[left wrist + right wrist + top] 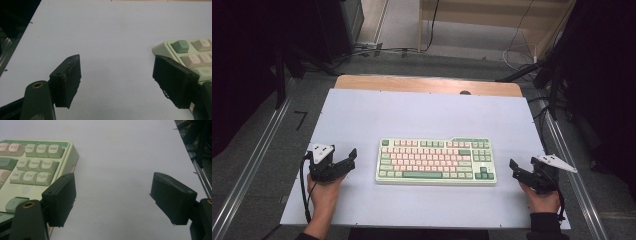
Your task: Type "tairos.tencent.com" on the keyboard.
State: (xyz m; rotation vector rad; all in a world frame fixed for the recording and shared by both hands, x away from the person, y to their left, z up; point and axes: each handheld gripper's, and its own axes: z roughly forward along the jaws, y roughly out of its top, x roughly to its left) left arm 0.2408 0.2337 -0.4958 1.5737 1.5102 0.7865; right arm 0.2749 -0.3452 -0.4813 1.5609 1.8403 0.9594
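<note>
A pale green keyboard [436,161] with pink, cream and dark green keys lies in the middle of the white table top [427,115]. My left gripper [351,157] rests just left of it, held in a hand, jaws wide apart with nothing between them. In the left gripper view the left gripper [117,83] is open over bare white surface, the keyboard's corner [190,55] at right. My right gripper [515,169] sits just right of the keyboard, also open and empty. The right gripper view has the right gripper [112,201] above bare table, the keyboard's edge [37,162] at left.
The white sheet covers a wooden table whose far edge [427,84] is bare wood. Metal rails [252,165] run along both sides. Cables and dark stands [557,85] crowd the floor beyond the table. Bare white surface lies ahead of and behind the keyboard.
</note>
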